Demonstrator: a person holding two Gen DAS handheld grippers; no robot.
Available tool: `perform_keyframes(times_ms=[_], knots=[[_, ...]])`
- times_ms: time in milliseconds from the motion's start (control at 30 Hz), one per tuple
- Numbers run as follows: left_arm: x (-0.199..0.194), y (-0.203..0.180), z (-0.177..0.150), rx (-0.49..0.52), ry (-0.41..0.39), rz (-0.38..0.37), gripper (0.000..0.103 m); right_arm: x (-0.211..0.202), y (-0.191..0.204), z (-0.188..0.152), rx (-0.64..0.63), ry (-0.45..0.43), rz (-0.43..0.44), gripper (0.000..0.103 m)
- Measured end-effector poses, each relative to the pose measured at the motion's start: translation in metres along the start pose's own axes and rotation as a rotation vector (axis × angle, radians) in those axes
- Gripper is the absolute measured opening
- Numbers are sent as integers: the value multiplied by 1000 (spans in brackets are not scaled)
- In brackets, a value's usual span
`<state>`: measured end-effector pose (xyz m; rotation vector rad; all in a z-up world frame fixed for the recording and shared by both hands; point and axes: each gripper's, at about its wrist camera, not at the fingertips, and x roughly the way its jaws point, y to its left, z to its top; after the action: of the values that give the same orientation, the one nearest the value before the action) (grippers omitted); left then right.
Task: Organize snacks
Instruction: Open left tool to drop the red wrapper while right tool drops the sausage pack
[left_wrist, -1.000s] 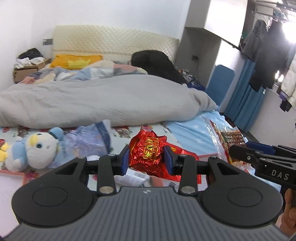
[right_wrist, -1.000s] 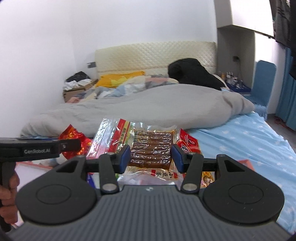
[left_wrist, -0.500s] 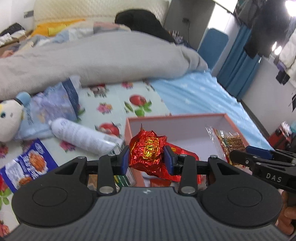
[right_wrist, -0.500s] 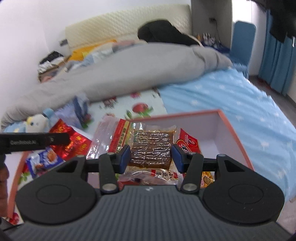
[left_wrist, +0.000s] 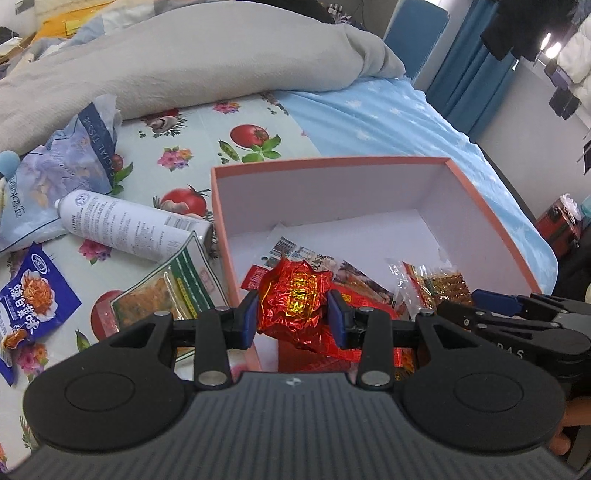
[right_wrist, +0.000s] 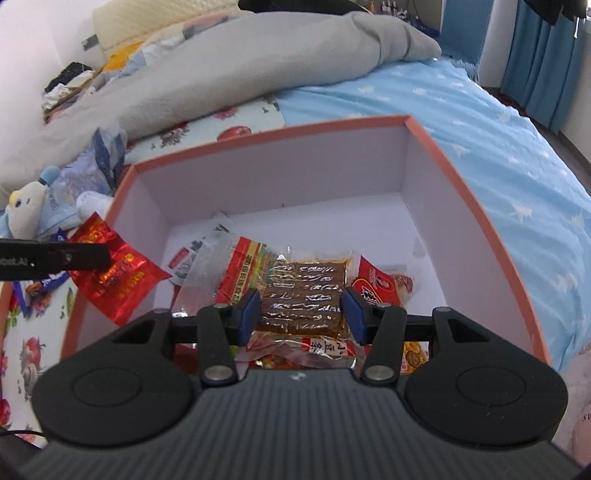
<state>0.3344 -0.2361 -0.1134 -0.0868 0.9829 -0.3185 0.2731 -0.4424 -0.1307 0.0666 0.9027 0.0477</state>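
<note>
A peach-rimmed white box (left_wrist: 332, 162) lies open on the bed, with a few snack packets (left_wrist: 306, 254) on its floor. My left gripper (left_wrist: 291, 321) is shut on a crinkled red foil packet (left_wrist: 291, 302), held above the box's near left corner. My right gripper (right_wrist: 301, 317) is shut on a clear packet of brown strips (right_wrist: 306, 288), held over the inside of the box (right_wrist: 277, 133). In the right wrist view the red foil packet (right_wrist: 114, 273) hangs at the left wall of the box. The right gripper's packet (left_wrist: 436, 284) shows at the right of the left wrist view.
Left of the box on the flowered mat lie a white spray can (left_wrist: 125, 225), a green-edged snack packet (left_wrist: 166, 295), a blue snack packet (left_wrist: 29, 306) and a tissue pack (left_wrist: 66, 162). A grey duvet (left_wrist: 184, 55) lies behind, a plush toy (right_wrist: 26, 210) at the far left.
Both grippers have sunk and tipped downward with their packets still held. The view swung from the bed and wall to the open box, which now lies right below them.
</note>
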Motion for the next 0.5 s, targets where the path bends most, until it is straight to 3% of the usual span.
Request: perform_keyframes(times_ms=[200,233,267,333,500], knots=[[-4,-2,1,9,-9,2,45,0,-4,5,28,0,-3,51],[-5,-2,2,9,-8,6,51,-1,-5,6,42,2,1,52],[-6,-2,2,9,-12,13,63,-1,-6,8,55,3,3,56],[-9,-2,3,17,-24,26,66,-3,-7,10,70,-7,-4,71],[-21,-3,4,28,-49,24,66,-14,-2,13,72,-35,-5,71]])
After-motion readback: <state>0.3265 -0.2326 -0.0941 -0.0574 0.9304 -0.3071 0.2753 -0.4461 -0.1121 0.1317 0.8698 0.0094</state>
